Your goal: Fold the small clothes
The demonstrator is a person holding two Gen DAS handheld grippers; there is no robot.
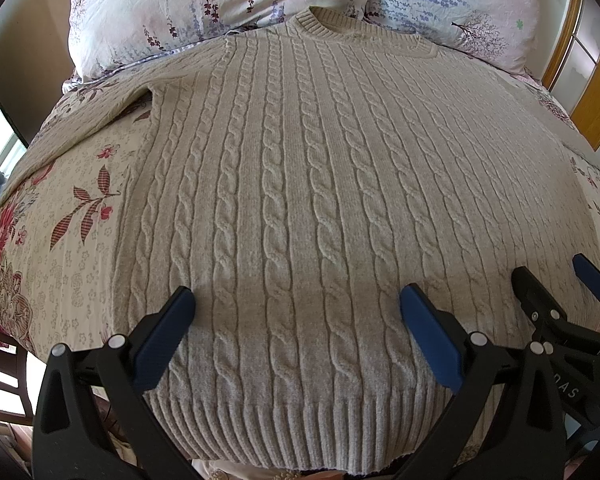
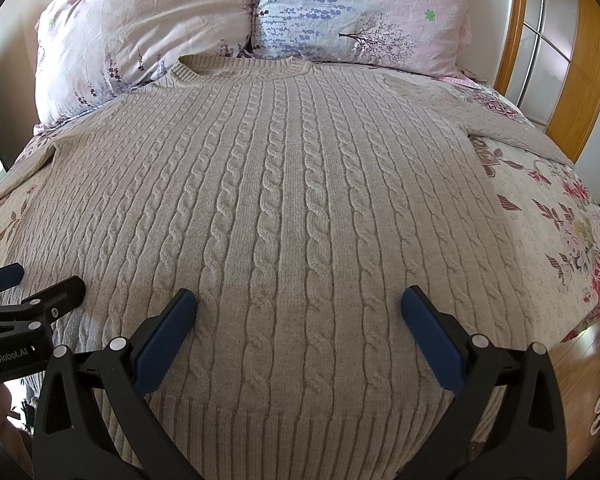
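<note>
flat sweater (image 1: 300,200), both tools spread wide

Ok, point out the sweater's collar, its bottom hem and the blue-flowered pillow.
sweater collar (image 2: 242,68), right wrist view, ribbed neckband front
bottom hem (image 1: 284,428), left wrist view, ribbed band middle
blue-flowered pillow (image 2: 340,4), right wrist view, pillow face

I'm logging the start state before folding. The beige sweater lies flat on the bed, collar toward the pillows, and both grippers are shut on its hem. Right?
Not quite. Both grippers are open and hold nothing: in each wrist view the jaws stand wide apart above the hem. The left gripper and right gripper hover over the sweater, which does lie flat on the bed, collar toward the pillows.
</note>
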